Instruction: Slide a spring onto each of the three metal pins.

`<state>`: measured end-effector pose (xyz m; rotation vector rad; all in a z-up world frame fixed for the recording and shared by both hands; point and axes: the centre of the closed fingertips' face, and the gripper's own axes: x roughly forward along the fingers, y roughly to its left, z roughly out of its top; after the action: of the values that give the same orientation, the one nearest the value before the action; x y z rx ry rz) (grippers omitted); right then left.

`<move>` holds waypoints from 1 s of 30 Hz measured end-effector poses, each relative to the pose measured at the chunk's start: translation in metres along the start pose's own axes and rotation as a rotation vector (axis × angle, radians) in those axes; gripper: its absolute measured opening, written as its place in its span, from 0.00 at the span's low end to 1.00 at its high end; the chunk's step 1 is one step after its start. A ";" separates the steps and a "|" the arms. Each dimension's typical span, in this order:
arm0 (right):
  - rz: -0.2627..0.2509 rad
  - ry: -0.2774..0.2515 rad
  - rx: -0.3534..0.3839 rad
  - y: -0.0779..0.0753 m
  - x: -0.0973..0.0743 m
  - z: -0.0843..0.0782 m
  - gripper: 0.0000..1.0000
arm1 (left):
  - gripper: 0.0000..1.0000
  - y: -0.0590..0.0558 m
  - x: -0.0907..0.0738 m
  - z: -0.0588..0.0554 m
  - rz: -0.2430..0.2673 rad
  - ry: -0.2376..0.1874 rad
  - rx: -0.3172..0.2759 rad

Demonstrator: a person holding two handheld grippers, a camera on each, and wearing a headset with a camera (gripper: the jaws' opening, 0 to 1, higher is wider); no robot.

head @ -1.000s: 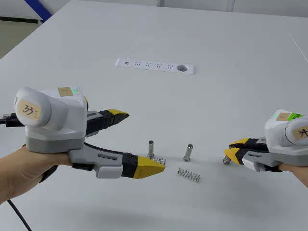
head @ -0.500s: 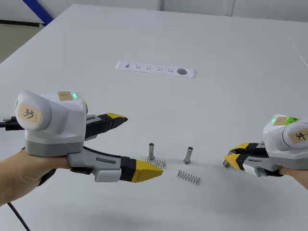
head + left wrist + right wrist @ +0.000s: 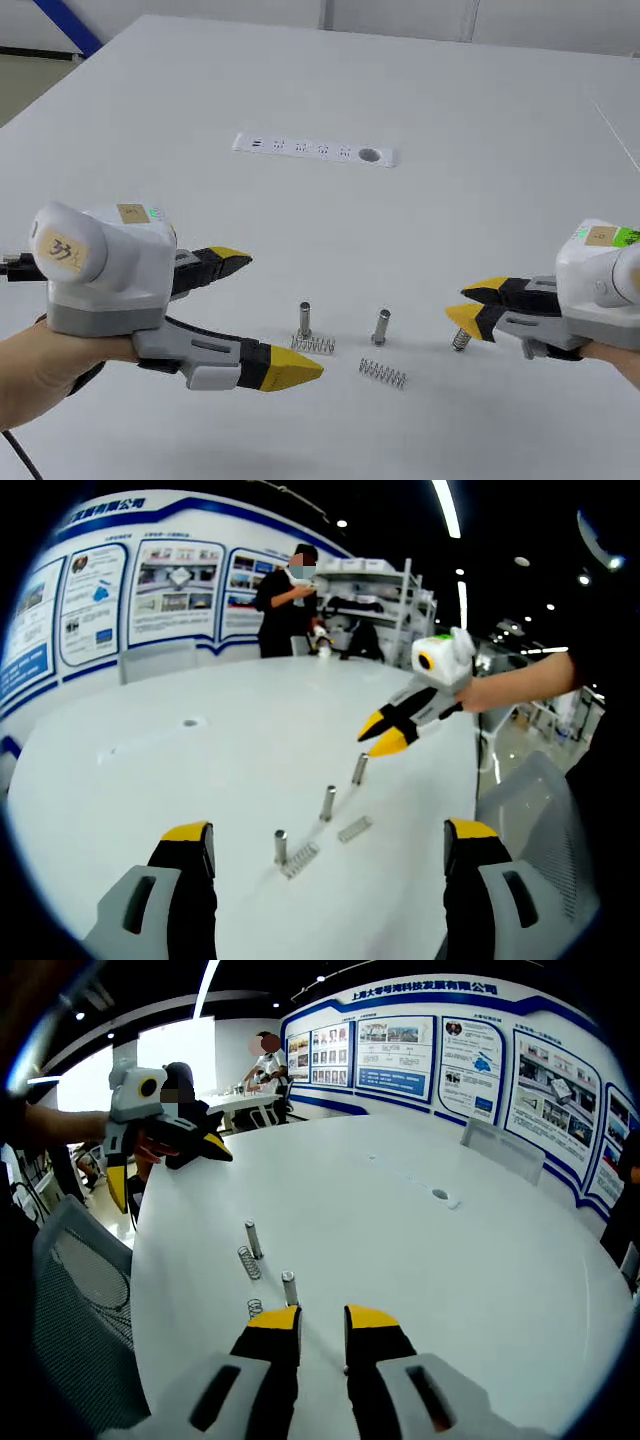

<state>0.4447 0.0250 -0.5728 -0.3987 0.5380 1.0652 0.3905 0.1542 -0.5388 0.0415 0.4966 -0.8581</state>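
Three short metal pins stand in a row on the white table: left pin [image 3: 305, 318], middle pin [image 3: 381, 325], and right pin [image 3: 460, 340], which has a spring coiled round it. One loose spring [image 3: 312, 344] lies at the foot of the left pin. Another loose spring [image 3: 383, 373] lies in front of the middle pin. My left gripper [image 3: 268, 313] is wide open, left of the left pin. My right gripper [image 3: 470, 305] hovers just above the right pin, jaws a little apart and empty. In the right gripper view the sprung pin [image 3: 255, 1307] sits left of my fingertips [image 3: 280, 1320].
A white power strip [image 3: 315, 150] lies farther back on the table [image 3: 450, 200]. In the left gripper view, people stand at shelves beyond the table's far end. A grey chair [image 3: 70, 1290] stands by the table's edge.
My right gripper's jaws have parted slightly beside the sprung pin. The left gripper has drawn back a little from the left pin. The head camera has shifted.
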 end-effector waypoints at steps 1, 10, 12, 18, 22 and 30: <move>0.011 0.008 -0.013 0.004 0.003 -0.002 0.18 | 0.97 0.000 0.000 -0.001 0.000 0.002 0.000; 0.140 0.097 -0.022 0.039 0.033 -0.030 0.18 | 0.96 0.003 -0.002 -0.007 0.008 0.009 -0.016; 0.162 0.104 -0.020 0.045 0.037 -0.036 0.18 | 0.96 0.005 -0.003 -0.009 0.013 0.009 -0.025; 0.179 0.167 -0.058 0.052 0.053 -0.056 0.18 | 0.95 0.006 -0.002 -0.016 0.009 0.030 -0.028; 0.181 0.184 -0.085 0.052 0.060 -0.062 0.17 | 0.95 0.006 -0.005 -0.015 0.017 0.019 -0.038; 0.186 0.185 -0.060 0.053 0.063 -0.067 0.14 | 0.95 0.008 -0.006 -0.019 0.029 0.023 -0.050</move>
<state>0.4064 0.0557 -0.6667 -0.5109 0.7188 1.2328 0.3853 0.1677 -0.5545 0.0126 0.5375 -0.8171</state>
